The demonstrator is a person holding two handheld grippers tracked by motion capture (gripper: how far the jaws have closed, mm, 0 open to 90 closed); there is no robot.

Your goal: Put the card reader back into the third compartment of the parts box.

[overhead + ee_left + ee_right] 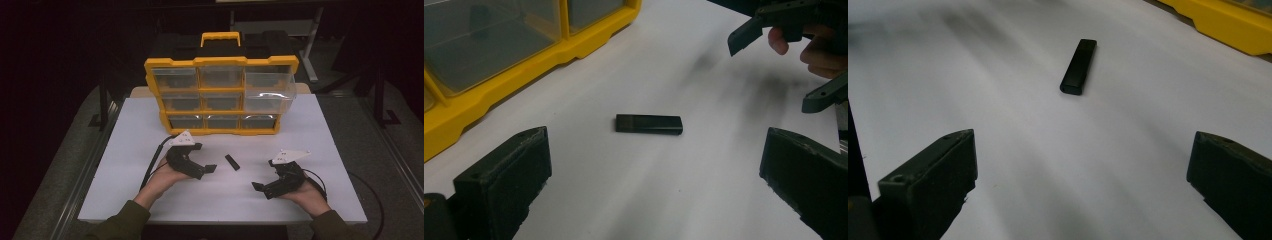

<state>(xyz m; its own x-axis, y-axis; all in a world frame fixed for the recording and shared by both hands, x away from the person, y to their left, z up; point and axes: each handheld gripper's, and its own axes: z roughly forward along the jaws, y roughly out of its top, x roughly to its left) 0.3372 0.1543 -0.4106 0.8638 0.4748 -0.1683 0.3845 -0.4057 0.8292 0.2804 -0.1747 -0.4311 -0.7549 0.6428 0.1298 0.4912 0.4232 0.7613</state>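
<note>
Black, the small flat stick lies on the white counter between the left hand-held gripper and right hand-held gripper, both spread, touching neither.

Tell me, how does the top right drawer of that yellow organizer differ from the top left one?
The top right drawer sticks out toward the person; the top left drawer sits flush in the yellow organizer. The right one also looks wider and taller. Both are clear plastic.
</note>
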